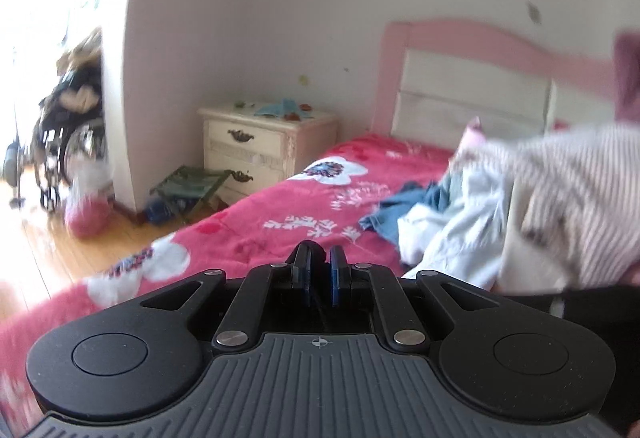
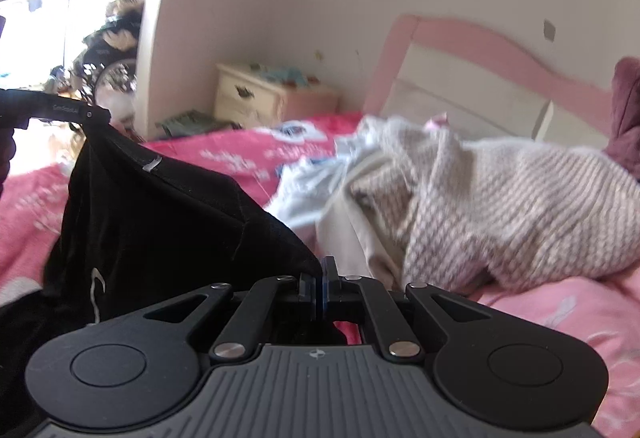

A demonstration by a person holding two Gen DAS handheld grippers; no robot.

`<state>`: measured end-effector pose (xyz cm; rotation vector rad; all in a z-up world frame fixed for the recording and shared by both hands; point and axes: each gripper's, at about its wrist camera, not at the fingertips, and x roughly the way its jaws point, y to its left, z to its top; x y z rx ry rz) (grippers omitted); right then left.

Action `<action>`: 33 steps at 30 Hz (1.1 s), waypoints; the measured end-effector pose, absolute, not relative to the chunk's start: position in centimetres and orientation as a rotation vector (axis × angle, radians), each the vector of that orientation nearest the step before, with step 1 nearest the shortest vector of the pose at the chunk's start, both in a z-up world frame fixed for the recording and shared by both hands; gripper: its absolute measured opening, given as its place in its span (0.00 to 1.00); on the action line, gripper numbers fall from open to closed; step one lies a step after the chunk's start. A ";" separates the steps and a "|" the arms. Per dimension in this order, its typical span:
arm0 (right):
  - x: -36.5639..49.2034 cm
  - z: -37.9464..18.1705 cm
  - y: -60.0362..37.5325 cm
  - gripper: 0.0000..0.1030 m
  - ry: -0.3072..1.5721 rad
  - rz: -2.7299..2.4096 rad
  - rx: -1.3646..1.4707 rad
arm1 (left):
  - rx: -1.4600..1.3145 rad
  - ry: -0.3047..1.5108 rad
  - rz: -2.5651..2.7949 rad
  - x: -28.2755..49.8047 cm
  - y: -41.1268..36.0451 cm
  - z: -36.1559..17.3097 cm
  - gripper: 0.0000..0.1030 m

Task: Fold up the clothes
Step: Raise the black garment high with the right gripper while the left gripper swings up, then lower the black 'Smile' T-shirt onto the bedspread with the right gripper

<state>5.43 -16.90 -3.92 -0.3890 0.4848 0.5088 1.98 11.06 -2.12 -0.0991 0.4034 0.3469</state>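
A black garment (image 2: 160,230) hangs stretched between both grippers over the bed. My right gripper (image 2: 320,278) is shut on its near edge. In the right wrist view my left gripper (image 2: 98,114) pinches the garment's far top corner at the upper left. In its own view my left gripper (image 1: 322,278) has its jaws nearly together with a bit of dark cloth at the tips, and more of the black garment (image 1: 592,302) shows at the right edge. Behind lies a pile with a striped knit sweater (image 2: 500,206), a pale blue garment (image 1: 460,230) and blue denim (image 1: 404,210).
A red floral blanket (image 1: 280,222) covers the bed, under a pink headboard (image 1: 460,38). A cream nightstand (image 1: 256,146) and a folding stool (image 1: 192,186) stand on the wooden floor (image 1: 40,238) to the left. A wheelchair (image 1: 68,142) loaded with things stands by the bright window.
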 end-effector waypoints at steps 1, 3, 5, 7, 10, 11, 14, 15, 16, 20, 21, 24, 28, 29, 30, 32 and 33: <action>5.6 -4.7 -16.9 0.03 0.492 0.501 -0.396 | -0.053 0.412 0.339 2.1 10.5 -2.5 0.08; 5.6 -5.3 -17.1 0.03 0.503 0.485 -0.402 | 0.032 0.427 0.326 2.5 9.0 -3.6 0.11; 5.4 -6.2 -17.1 0.04 0.511 0.465 -0.403 | 0.097 0.461 0.311 3.7 8.0 -5.8 0.15; 6.0 -7.7 -17.1 0.07 0.548 0.458 -0.388 | 0.128 0.527 0.298 5.4 7.9 -8.7 0.32; 8.6 -11.9 -17.7 0.44 0.694 0.452 -0.298 | 0.056 0.626 0.312 6.1 8.6 -12.2 0.59; 9.4 -13.2 -18.2 0.44 0.743 0.436 -0.253 | 0.001 0.643 0.302 5.9 9.1 -12.7 0.66; 10.5 -14.8 -21.0 0.44 0.840 0.397 -0.067 | -0.131 0.672 0.275 5.4 10.7 -13.9 0.81; 10.6 -14.8 -22.0 0.44 0.854 0.404 -0.010 | -0.158 0.665 0.274 5.2 11.3 -14.0 0.85; 10.6 -14.4 -23.0 0.44 0.854 0.410 0.037 | -0.190 0.659 0.273 4.9 12.1 -13.9 0.87; 10.4 -12.3 -26.5 0.44 0.815 0.408 0.241 | -0.348 0.656 0.250 5.4 15.7 -13.1 0.88; 10.5 -12.1 -27.2 0.44 0.811 0.412 0.290 | -0.370 0.642 0.238 5.1 16.6 -12.4 0.88; 9.7 -11.5 -27.5 0.40 0.846 0.491 0.338 | -0.367 0.616 0.196 3.7 18.5 -9.9 0.88; 8.8 -12.4 -24.6 0.37 0.928 0.654 0.173 | -0.287 0.669 0.157 -0.1 19.6 -7.8 0.88; 8.7 -13.0 -23.7 0.37 0.951 0.665 0.124 | -0.272 0.701 0.150 -1.3 19.9 -7.8 0.88; 8.7 -13.6 -22.8 0.37 0.973 0.671 0.076 | -0.261 0.732 0.147 -2.6 20.0 -8.1 0.88; 9.5 -15.3 -21.7 0.34 1.010 0.613 0.013 | -0.238 0.795 0.140 -5.2 20.3 -8.6 0.88; 10.1 -15.9 -21.6 0.33 1.013 0.542 -0.007 | -0.237 0.822 0.141 -6.5 20.7 -9.0 0.88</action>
